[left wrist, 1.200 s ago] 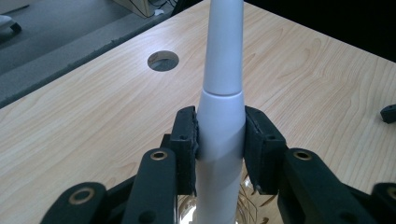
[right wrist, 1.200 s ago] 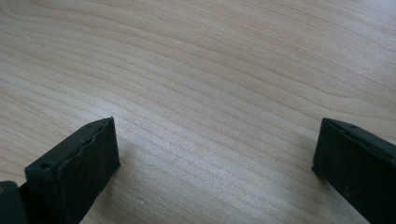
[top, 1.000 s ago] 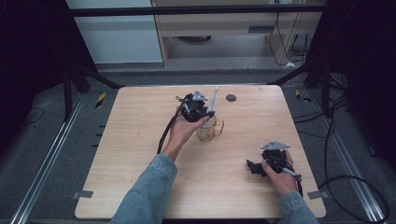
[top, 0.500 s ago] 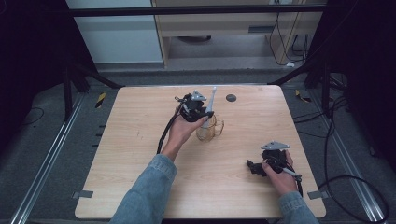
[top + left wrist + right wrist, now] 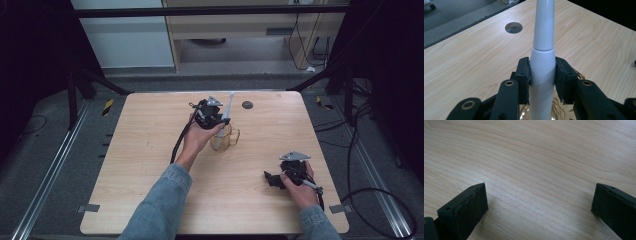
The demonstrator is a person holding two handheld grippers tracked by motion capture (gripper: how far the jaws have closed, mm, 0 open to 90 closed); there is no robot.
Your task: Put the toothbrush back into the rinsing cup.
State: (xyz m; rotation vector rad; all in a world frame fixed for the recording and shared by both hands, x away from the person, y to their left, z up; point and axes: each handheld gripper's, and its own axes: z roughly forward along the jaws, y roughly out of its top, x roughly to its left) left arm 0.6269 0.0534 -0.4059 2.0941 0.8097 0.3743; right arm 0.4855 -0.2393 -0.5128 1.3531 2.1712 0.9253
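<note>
A white tapered stick [image 5: 543, 50], like a slim handle, stands upright between the pads [image 5: 523, 75] of my left gripper [image 5: 542, 75], which is shut on its thicker lower part. The high view has that left gripper [image 5: 216, 119] at the table's middle back, the stick [image 5: 228, 105] rising past it. Its lower end goes down into a clear glass with gold lines [image 5: 223, 138], whose rim [image 5: 560, 110] shows under the jaws. My right gripper [image 5: 272, 179] rests low near the front right of the table, open, with bare wood between its fingers [image 5: 466, 210].
The light wooden table [image 5: 140, 150] has a round cable hole [image 5: 247, 105] at the back, right of the glass. Dark floor, metal rails and cables surround the table. A sleeved forearm [image 5: 165, 195] crosses the table's front middle.
</note>
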